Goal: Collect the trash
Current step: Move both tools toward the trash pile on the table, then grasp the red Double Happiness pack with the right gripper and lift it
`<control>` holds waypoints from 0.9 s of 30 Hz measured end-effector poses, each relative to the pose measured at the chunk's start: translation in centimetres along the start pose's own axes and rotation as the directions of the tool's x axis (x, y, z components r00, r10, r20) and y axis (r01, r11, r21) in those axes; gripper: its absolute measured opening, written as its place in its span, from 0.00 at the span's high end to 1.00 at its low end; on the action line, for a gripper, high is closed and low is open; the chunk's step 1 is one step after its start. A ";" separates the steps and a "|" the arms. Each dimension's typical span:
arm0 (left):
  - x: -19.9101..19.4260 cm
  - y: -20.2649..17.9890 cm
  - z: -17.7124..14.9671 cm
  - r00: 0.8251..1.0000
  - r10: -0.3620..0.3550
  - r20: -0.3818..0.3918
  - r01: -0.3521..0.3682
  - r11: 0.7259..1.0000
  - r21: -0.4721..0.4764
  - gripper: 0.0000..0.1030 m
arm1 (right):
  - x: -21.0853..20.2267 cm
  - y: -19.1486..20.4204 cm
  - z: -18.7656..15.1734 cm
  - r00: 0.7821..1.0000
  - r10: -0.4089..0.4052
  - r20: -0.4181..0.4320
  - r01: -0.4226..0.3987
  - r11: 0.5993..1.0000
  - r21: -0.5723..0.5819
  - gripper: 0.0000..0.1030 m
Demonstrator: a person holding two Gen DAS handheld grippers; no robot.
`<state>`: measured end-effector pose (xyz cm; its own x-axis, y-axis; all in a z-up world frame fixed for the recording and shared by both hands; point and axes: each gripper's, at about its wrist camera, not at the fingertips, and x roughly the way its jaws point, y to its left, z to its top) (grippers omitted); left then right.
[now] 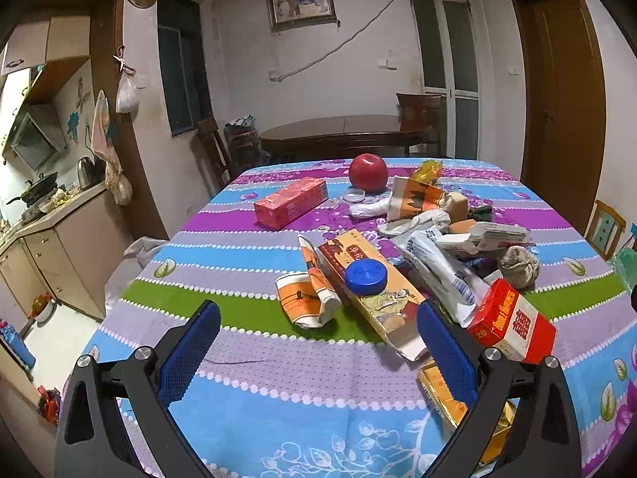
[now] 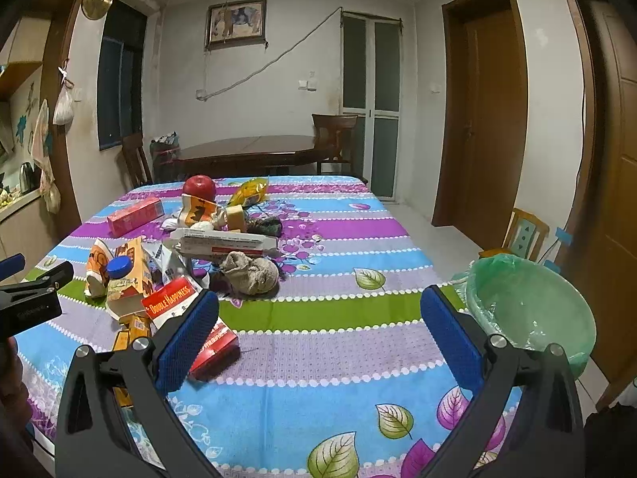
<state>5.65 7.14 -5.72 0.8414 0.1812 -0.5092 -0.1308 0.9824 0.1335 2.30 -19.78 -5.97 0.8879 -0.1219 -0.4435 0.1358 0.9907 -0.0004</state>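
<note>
I am holding both grippers spread wide and empty. The red-and-white cardboard cigarette box (image 2: 187, 310) is lying at ten o'clock, partly behind the right gripper (image 2: 318, 338), long axis running toward four; the green-lined round bin (image 2: 533, 310) is waiting at two o'clock. The left gripper (image 1: 318, 346) is sitting near too.
</note>
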 end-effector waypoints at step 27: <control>0.5 -1.3 -1.0 1.000 0.012 -0.021 -0.011 0.999 0.034 0.04 | 1.0 1.4 -0.7 0.998 0.044 -0.038 -0.047 0.997 -0.065 0.05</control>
<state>5.70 5.98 -7.01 0.8284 0.1940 -0.5255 -0.1222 0.9781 0.1685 3.10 -18.47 -7.00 0.8758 -0.0755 -0.4768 0.0653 0.9971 -0.0379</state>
